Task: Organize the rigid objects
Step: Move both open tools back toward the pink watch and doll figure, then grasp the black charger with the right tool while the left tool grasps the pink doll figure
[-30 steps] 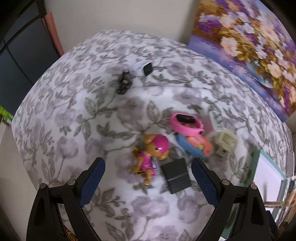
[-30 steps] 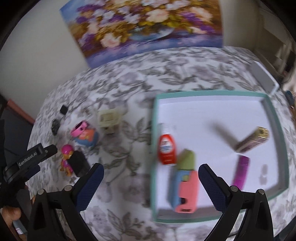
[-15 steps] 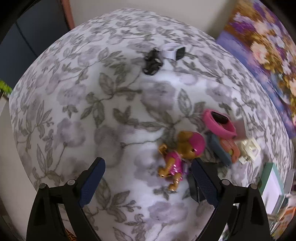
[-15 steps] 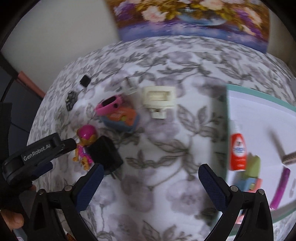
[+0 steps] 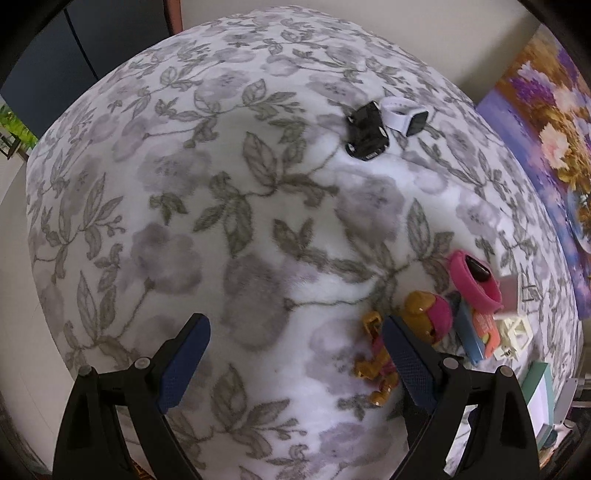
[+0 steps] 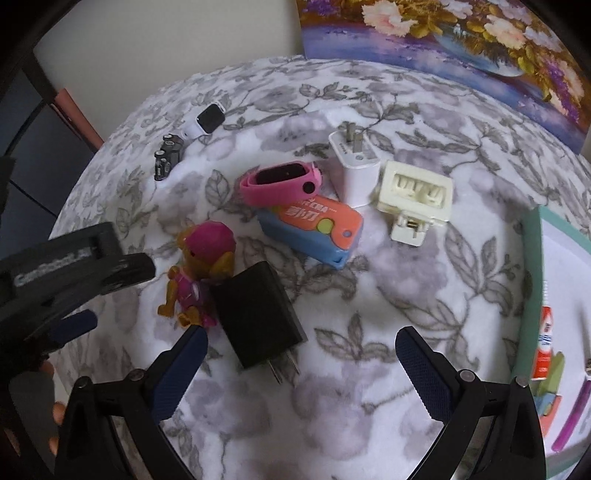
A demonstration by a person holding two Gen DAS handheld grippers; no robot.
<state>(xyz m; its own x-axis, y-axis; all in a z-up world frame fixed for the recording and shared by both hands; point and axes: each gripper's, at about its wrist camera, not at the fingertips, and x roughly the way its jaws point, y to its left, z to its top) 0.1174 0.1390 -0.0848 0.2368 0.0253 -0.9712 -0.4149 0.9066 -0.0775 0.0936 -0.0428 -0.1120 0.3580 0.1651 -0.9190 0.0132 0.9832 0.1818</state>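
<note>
Loose items lie on a floral cloth. In the right wrist view, a black charger [image 6: 258,314] lies just ahead of my open right gripper [image 6: 301,369], nothing between its fingers. Beside it lies a toy dog figure [image 6: 201,273]. Farther off are a pink watch [image 6: 280,181] resting on a blue-orange case [image 6: 314,229], a white plug [image 6: 354,166] and a cream adapter [image 6: 413,199]. My left gripper [image 5: 295,354] is open over bare cloth. The toy dog [image 5: 424,325] sits just past its right finger. A black toy car [image 5: 367,136] and white watch [image 5: 402,116] lie far ahead.
A teal-rimmed white tray [image 6: 532,277] at the right holds a red-white tube [image 6: 546,347], a purple stick [image 6: 572,421] and a green-orange block. A flower painting [image 6: 443,33] leans on the back wall. The cloth drops away at the left edge.
My right gripper moved left from over the tray to just behind the black charger. My left gripper swung left, so the toys slid to the right side of its view.
</note>
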